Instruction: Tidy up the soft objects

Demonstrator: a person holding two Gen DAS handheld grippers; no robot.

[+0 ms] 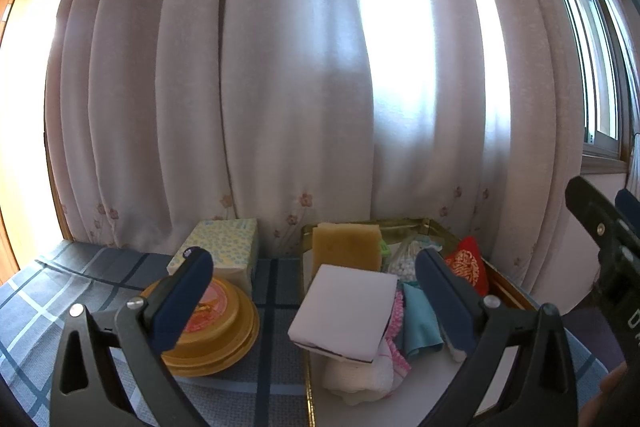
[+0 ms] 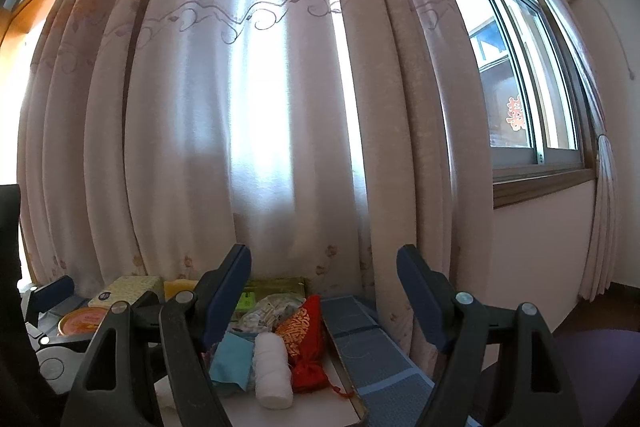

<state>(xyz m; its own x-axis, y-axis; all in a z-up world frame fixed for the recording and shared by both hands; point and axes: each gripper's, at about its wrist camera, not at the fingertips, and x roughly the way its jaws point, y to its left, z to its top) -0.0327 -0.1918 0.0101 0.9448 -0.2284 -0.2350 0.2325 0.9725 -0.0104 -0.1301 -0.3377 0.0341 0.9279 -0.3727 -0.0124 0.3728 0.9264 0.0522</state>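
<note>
A gold-rimmed tray (image 1: 308, 379) holds the soft things: a yellow sponge (image 1: 346, 247), a white foam block (image 1: 348, 311), a teal cloth (image 1: 420, 319), a pink lace cloth (image 1: 396, 315), a white towel (image 1: 360, 375) and a red pouch (image 1: 468, 267). My left gripper (image 1: 311, 255) is open near the tray's front, its fingers wide on either side of the white block without touching it. My right gripper (image 2: 322, 251) is open and empty to the tray's right. Before it lie the red pouch (image 2: 304, 339), a white roll (image 2: 272, 371) and the teal cloth (image 2: 232, 355).
A patterned tissue pack (image 1: 220, 247) and a round gold tin (image 1: 216, 323) stand left of the tray on the blue checked cloth (image 1: 60, 291). A bag of cotton swabs (image 1: 408, 259) lies at the tray's back. Curtains (image 1: 300, 87) hang close behind, and a window (image 2: 520, 87) is at right.
</note>
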